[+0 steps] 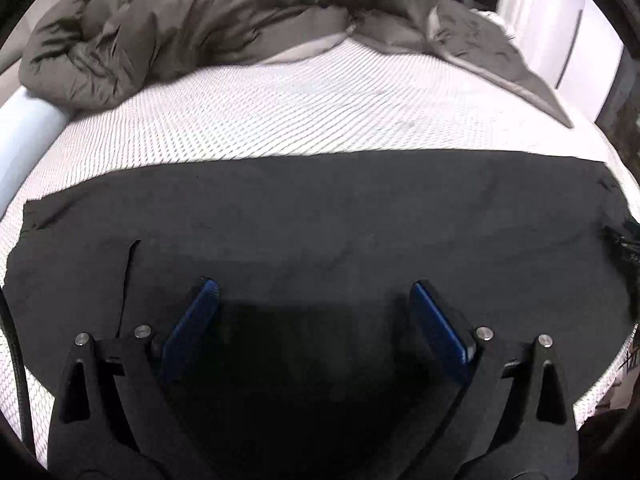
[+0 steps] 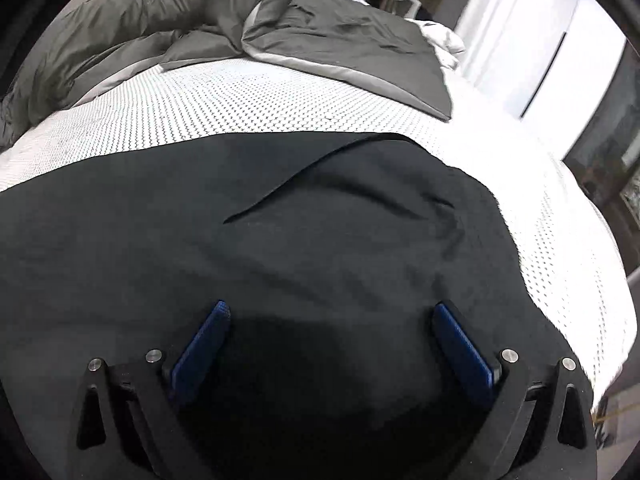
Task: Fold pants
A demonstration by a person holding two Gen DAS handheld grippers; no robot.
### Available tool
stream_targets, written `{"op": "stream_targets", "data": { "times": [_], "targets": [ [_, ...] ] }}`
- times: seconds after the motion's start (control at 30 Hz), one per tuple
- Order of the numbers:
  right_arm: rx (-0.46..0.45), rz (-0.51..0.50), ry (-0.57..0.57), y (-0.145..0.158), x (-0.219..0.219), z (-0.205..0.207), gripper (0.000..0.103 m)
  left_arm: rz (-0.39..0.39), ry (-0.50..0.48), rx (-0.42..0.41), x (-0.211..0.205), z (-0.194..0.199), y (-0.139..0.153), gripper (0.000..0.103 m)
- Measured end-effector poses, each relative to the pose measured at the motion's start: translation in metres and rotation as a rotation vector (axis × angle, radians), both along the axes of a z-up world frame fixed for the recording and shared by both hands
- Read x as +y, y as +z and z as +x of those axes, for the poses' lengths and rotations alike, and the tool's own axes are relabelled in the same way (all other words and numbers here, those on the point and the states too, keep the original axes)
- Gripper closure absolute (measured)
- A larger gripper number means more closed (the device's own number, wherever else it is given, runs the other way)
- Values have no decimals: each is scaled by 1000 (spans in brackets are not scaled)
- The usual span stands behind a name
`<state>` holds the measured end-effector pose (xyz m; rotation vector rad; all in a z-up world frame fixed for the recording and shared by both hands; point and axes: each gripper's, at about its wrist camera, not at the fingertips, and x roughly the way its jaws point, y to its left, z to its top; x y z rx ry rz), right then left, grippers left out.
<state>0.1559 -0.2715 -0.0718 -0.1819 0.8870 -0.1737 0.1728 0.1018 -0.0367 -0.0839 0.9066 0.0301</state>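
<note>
The black pants (image 1: 320, 216) (image 2: 240, 232) are lying spread flat across the near part of the white dotted mattress (image 1: 280, 112) (image 2: 248, 100), with a bunched grey duvet (image 1: 180, 20) (image 2: 328, 36) sitting on the mattress beyond them. The left gripper (image 1: 314, 292) is hovering over the pants with its blue-padded jaws spread apart and gripping nothing, and the right gripper (image 2: 330, 312) is hanging over the pants likewise, jaws apart and empty
</note>
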Motion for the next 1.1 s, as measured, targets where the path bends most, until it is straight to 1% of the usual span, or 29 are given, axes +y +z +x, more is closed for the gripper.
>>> {"op": "stream_targets", "data": {
  "times": [0.03,0.07,0.1,0.13,0.17,0.2,0.23,0.27,0.33,0.4,0.43,0.47,0.5,0.53,0.57,0.6,0.63,0.67,0.7,0.73,0.77,0.83,0.87,0.93,0.97,1.0,1.03,1.07,1.1],
  "targets": [
    [-7,10,28,4,12,-8,1,-12,-24,-14,-10,-1,2,7],
    [-9,49,74,8,20,-3,1,-25,-61,-29,-27,-3,6,7],
    [-15,99,125,12,31,-16,1,-31,-111,-38,-48,-9,8,7],
    [-20,154,188,15,48,-22,1,-26,-189,-38,-74,-9,6,7],
    [-9,204,263,16,68,-26,1,-18,-249,-29,-94,-8,4,7],
    [6,231,317,15,82,-29,1,1,-312,1,-117,-6,-2,7],
    [36,244,375,9,99,-32,1,12,-325,24,-125,-5,-6,7],
    [62,226,398,3,106,-34,1,15,-323,45,-126,-4,-10,7],
    [86,124,405,-11,110,-35,1,-8,-295,68,-115,-9,-13,7],
    [64,106,370,-9,90,-44,1,-4,-248,63,-83,-16,-11,7],
    [52,79,323,-5,75,-46,1,14,-218,60,-67,-19,-11,7],
    [19,24,247,-2,50,-41,1,33,-157,59,-43,-24,-13,7],
    [-5,-17,175,0,31,-46,1,34,-113,61,-27,-27,-15,7],
    [-25,-59,88,1,8,-47,2,15,-42,57,-4,-33,-14,7],
    [-46,10,67,4,-13,-54,4,-10,16,44,15,-38,-12,7],
    [-51,82,60,7,-26,-58,4,-14,39,38,25,-39,-10,7],
    [-59,86,52,10,-27,-61,4,-9,55,34,29,-40,-8,7],
    [-65,56,50,13,-24,-61,3,-10,78,27,30,-42,-5,7],
    [-72,11,45,15,-10,-63,2,-28,79,23,28,-42,-3,7],
    [-79,-17,46,17,0,-64,2,-48,62,18,27,-39,-1,7],
    [-82,1,82,23,13,-67,2,-65,35,11,17,-33,0,7],
    [-78,97,227,32,45,-76,2,-96,-63,-21,-15,-30,8,7],
    [-74,120,282,33,60,-82,1,-113,-116,-27,-31,-32,10,7],
    [-52,143,402,30,99,-91,1,-138,-268,-19,-86,-39,10,7],
    [-39,161,455,25,117,-96,1,-119,-330,-4,-107,-39,6,7],
    [-6,171,495,17,132,-98,1,-87,-364,11,-122,-44,3,7],
    [32,159,528,10,142,-102,1,-56,-374,27,-128,-44,-1,7],
    [48,106,548,4,148,-108,1,-29,-371,42,-128,-44,-5,7],
    [39,70,559,2,144,-116,1,-35,-360,52,-121,-48,-9,7]
  ]
}}
